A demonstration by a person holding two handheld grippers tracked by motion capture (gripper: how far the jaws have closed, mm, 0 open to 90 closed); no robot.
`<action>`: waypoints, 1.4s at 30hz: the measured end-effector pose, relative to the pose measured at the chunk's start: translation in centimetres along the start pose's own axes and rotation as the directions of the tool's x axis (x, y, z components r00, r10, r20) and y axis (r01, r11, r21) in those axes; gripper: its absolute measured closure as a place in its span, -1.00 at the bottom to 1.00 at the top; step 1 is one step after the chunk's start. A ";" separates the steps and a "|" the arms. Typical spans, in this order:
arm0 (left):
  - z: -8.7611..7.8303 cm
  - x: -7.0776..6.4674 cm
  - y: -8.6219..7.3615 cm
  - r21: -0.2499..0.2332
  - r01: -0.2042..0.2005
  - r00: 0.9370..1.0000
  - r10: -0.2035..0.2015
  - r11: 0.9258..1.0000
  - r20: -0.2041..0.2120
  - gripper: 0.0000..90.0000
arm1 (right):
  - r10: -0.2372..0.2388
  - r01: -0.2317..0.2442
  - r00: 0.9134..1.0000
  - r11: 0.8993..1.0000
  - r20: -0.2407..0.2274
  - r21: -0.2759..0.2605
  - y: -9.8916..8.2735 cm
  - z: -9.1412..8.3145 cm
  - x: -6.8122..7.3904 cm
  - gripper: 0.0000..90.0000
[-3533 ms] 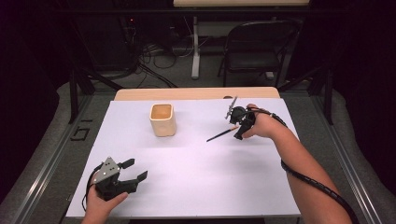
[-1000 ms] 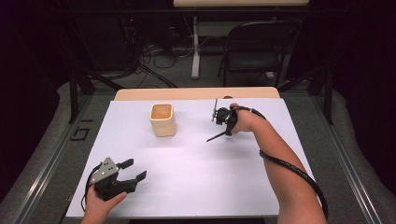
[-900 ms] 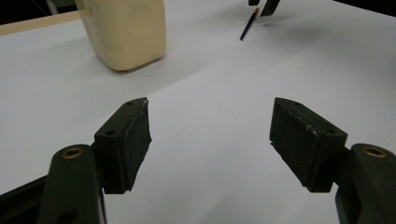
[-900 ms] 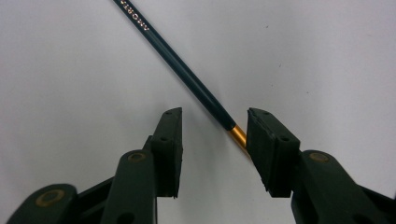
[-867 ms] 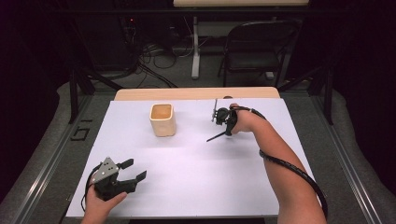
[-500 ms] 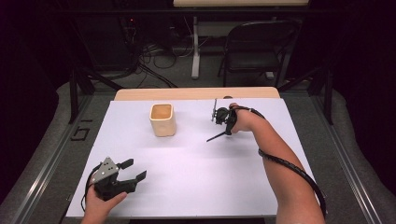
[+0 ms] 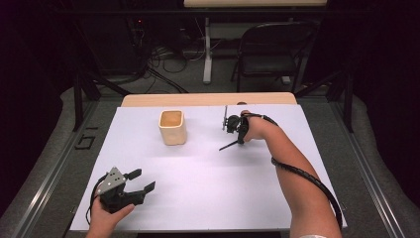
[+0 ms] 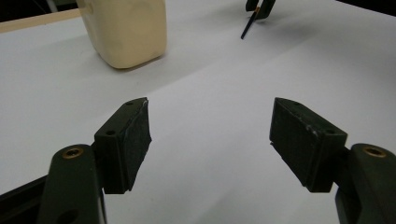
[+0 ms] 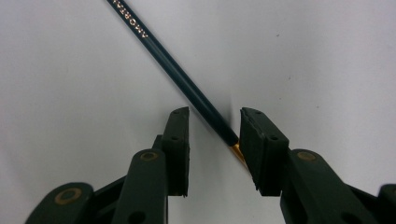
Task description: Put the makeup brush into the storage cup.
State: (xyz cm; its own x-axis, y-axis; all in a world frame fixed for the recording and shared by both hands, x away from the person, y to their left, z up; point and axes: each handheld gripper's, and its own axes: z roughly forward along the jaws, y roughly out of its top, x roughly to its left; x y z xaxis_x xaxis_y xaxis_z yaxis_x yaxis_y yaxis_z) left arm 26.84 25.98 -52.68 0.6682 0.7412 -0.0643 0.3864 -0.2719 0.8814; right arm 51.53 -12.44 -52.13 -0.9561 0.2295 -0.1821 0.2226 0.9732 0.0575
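Observation:
A dark blue pencil (image 9: 177, 70) lies flat on the white table sheet (image 7: 208, 198), right of centre (image 7: 229, 145). My right gripper (image 9: 215, 116) points down over its gold-banded end, one jaw on each side. Its jaws have just been closing; the right one is at the pencil's end, while a gap remains at the left one. In the high view the right gripper (image 7: 236, 130) sits at the far right of the sheet. My left gripper (image 7: 141, 181) rests near the front left corner, open (image 8: 210, 121) with nothing between its jaws. A cream cup (image 7: 173, 127) stands upright at the far middle.
The cream cup (image 8: 126, 28) and the pencil (image 8: 249, 25) appear far ahead in the left gripper view. A wooden table edge (image 7: 208, 99) runs behind the sheet. A folding chair (image 7: 267, 49) and cables lie beyond the table.
Compared with the earliest frame, my right hand has shifted left to stand over the pencil's end. Over the last second nothing has visibly moved in the high view.

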 end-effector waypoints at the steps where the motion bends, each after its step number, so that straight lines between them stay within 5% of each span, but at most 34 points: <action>1: 0.0 0.0 0.0 0.000 0.000 1.000 0.000 1.000 0.000 -0.36 | -0.002 0.002 1.000 1.000 -0.002 0.005 0.0 0.0 0.0 0.41; 9: 0.0 0.0 0.0 0.002 0.001 1.000 -0.001 1.000 0.000 -0.36 | 0.002 -0.001 1.000 1.000 -0.013 0.021 -0.2 0.4 -0.2 0.44; 16: -0.1 0.0 0.0 0.001 0.001 1.000 -0.001 1.000 -0.002 -0.36 | 0.030 -0.028 0.997 0.999 -0.066 0.032 -0.2 0.5 0.0 0.84; 35: 0.0 0.0 0.0 0.006 -0.004 1.000 0.004 1.000 -0.004 -0.35 | 0.032 -0.032 0.997 0.999 -0.071 0.012 -0.5 0.1 0.5 0.86; 39: 0.1 -0.1 0.0 0.003 0.001 1.000 -0.001 1.000 -0.003 -0.35 | 0.026 -0.023 0.996 0.999 -0.084 0.042 -0.4 -0.7 0.8 0.86; 40: 0.1 -0.1 0.0 0.004 0.002 1.000 -0.002 1.000 -0.002 -0.35 | 0.028 -0.027 0.997 1.000 -0.078 0.012 -0.4 -0.7 1.0 0.86; 42: 0.2 -0.1 0.0 0.009 -0.001 1.000 0.001 1.000 0.001 -0.35 | 0.023 -0.017 0.995 0.998 -0.092 0.062 -0.2 -1.3 1.1 0.86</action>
State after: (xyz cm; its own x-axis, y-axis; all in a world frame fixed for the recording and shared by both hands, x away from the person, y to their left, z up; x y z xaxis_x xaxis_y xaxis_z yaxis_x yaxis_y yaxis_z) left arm 26.89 25.82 -52.74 0.6689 0.7406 -0.0636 0.3915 -0.2783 0.8771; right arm 50.17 -12.45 -51.05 -0.9642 0.2495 -0.0894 0.2505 0.9681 0.0001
